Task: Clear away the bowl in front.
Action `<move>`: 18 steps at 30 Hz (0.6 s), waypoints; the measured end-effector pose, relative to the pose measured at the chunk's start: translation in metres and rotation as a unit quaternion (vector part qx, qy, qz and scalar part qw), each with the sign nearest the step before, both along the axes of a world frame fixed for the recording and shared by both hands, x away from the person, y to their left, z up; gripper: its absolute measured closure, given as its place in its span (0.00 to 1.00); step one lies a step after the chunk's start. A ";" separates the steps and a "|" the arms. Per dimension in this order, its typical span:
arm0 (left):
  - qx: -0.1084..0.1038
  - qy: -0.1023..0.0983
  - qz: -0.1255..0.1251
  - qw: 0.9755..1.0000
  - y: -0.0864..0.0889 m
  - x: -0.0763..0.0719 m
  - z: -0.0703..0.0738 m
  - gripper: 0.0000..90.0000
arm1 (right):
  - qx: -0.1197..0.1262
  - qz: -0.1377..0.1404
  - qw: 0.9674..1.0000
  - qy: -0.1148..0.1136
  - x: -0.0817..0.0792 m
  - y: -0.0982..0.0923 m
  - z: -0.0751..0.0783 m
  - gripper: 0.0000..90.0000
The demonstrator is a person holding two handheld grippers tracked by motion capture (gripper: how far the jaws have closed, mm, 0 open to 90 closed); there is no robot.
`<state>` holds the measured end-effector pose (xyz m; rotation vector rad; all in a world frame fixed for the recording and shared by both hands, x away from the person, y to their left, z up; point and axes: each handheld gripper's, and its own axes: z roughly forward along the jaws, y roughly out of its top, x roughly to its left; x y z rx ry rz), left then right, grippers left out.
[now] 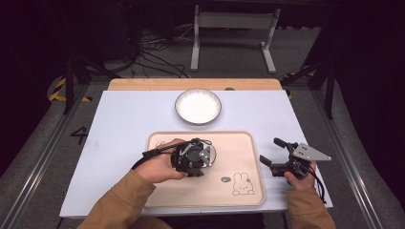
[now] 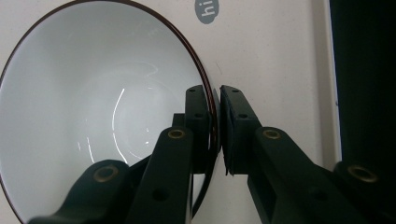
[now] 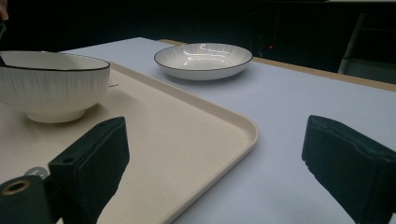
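Bowl [image 3: 52, 84] stands on the beige tray [image 1: 239, 143], toward its left half, white inside with a thin dark rim and fine vertical lines on its outer wall; in the high view the left gripper [image 1: 193, 160] hangs right above it and covers most of it. In the left gripper view the two black jaws are pressed nearly together on the bowl's rim [image 2: 212, 107], one jaw inside the bowl and the other outside against its wall, so the gripper is clamped on the rim. The person's left hand [image 1: 157, 167] wraps the gripper body from the left, an orange-brown sleeve [image 1: 114, 200] running back to the bottom edge; a cable trails from the gripper across the hand.

Right gripper [image 1: 273, 153] hovers just off the tray's right edge, over the pale blue-white tabletop [image 1: 119, 119], its jaws spread wide apart with nothing between them; the right gripper view shows the tray's rounded corner [image 3: 250, 128] lying between those two jaws. The right hand [image 1: 298, 174] holds it from below, a grey three-cornered plate [image 1: 310, 152] on top.

Shallow white plate [image 1: 198, 106] with a dark rim sits on the tabletop beyond the tray, well apart from the bowl; a printed rabbit [image 1: 242, 183] marks the tray's near right corner, with a small grey speech bubble [image 1: 226, 179] just beside it.
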<state>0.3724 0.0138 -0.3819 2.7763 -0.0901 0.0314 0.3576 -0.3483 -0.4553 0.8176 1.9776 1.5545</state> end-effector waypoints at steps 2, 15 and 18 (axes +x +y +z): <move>0.002 0.002 0.000 1.000 0.000 0.000 0.000 0.92 | 0.000 0.000 1.000 0.000 0.000 0.000 0.000 0.09; -0.003 0.041 -0.006 0.999 0.000 -0.001 -0.003 0.84 | 0.000 -0.001 1.000 0.001 0.000 0.000 0.000 0.09; -0.006 0.041 -0.006 0.999 0.000 -0.001 -0.003 0.81 | 0.001 -0.001 1.000 0.001 0.000 0.000 0.000 0.09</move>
